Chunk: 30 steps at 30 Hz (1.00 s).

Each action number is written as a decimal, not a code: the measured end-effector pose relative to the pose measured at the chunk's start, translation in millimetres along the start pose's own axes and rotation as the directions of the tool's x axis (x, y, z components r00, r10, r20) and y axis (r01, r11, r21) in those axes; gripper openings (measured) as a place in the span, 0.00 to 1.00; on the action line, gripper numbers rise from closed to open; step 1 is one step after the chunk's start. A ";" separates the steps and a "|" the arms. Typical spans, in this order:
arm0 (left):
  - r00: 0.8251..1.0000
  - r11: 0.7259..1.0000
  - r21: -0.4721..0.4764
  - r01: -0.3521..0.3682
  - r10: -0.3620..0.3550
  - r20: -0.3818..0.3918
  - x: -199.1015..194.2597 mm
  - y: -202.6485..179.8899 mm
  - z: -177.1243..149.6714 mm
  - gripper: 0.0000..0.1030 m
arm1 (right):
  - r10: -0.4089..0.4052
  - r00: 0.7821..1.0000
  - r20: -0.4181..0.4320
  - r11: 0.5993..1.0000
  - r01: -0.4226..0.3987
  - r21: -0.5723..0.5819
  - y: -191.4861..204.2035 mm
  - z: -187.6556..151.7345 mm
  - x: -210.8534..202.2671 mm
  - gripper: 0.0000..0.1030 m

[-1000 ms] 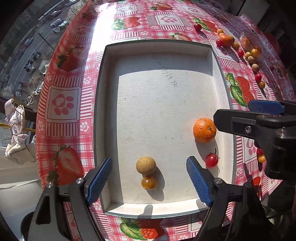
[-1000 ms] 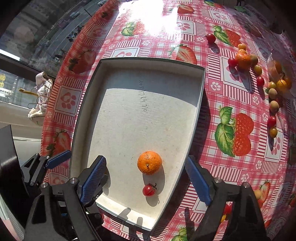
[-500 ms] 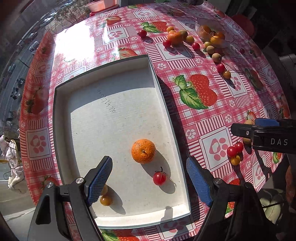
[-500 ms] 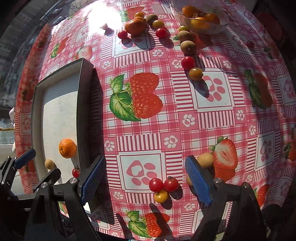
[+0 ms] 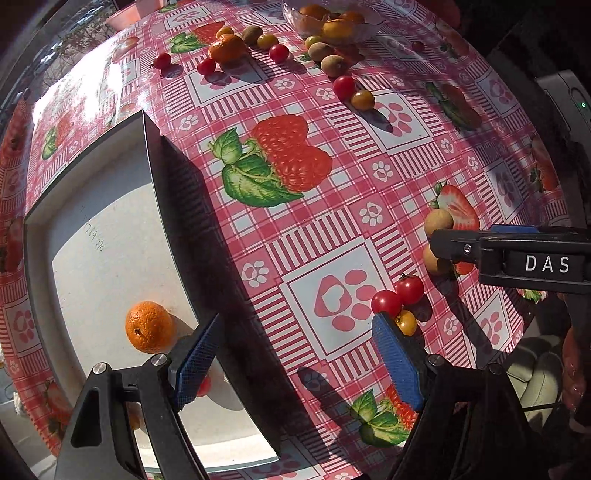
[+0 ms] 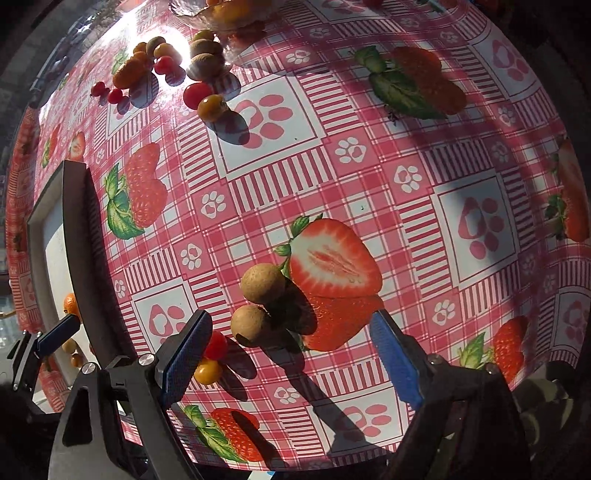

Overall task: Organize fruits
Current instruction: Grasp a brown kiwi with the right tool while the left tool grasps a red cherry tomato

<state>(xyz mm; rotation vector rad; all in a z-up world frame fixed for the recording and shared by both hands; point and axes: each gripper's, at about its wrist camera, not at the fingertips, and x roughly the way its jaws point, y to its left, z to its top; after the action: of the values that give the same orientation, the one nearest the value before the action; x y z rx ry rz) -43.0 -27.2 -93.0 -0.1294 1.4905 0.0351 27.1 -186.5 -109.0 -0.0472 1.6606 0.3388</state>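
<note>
A grey tray (image 5: 155, 177) on the left holds an orange (image 5: 149, 326) and a cherry tomato (image 5: 204, 385) partly hidden by my finger. My left gripper (image 5: 299, 354) is open and empty over the tablecloth, right of the tray. Two red cherry tomatoes (image 5: 397, 295) and a yellow one (image 5: 406, 322) lie by its right fingertip. My right gripper (image 6: 291, 354) is open and empty, with two tan longans (image 6: 263, 283) just ahead between its fingers. The tray (image 6: 75, 229) shows at the left of the right wrist view.
Several loose fruits (image 5: 332, 66) lie at the far side beside a glass bowl (image 5: 332, 22) of oranges. The table edge is near on the right. The right gripper's finger (image 5: 458, 247) crosses the left wrist view at right.
Both grippers have swung right, from over the tray to over the tablecloth. The right gripper has closed in on the two longans. Both stay open.
</note>
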 end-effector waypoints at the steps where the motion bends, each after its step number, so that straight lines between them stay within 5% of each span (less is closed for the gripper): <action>1: 1.000 1.000 0.000 0.003 -0.003 -0.003 1.9 -1.4 0.2 0.81 | 0.002 1.000 0.001 1.000 -0.002 -0.002 0.1 1.0 0.7 0.87; 4: 1.000 1.000 0.009 0.002 -0.001 -0.011 8.2 -5.3 -0.4 0.81 | 0.010 1.000 0.002 1.000 -0.010 -0.014 3.9 7.6 6.2 0.85; 11: 0.999 0.998 0.050 0.027 -0.026 -0.029 23.3 -20.0 -5.1 0.81 | 0.012 1.000 -0.008 0.997 -0.013 -0.076 31.7 15.1 20.4 0.61; 18: 0.999 0.998 0.050 0.032 -0.030 -0.037 34.9 -33.7 -3.6 0.81 | -0.008 1.000 -0.005 0.994 0.007 -0.108 57.2 9.5 33.8 0.56; 26: 0.999 0.999 0.042 0.020 -0.018 -0.044 39.8 -51.2 1.0 0.80 | -0.006 1.000 0.011 0.991 0.007 -0.134 53.3 12.3 30.1 0.28; 30: 0.998 0.998 0.041 0.037 -0.035 -0.050 40.3 -59.0 2.9 0.69 | 0.036 0.999 0.012 0.994 -0.035 -0.102 40.1 11.6 26.1 0.28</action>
<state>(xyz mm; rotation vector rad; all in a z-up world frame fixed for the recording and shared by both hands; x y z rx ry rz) -30.8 -87.7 -129.1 -0.1238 1.5369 -0.0283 25.9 -141.0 -127.7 -0.0914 1.6310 0.4495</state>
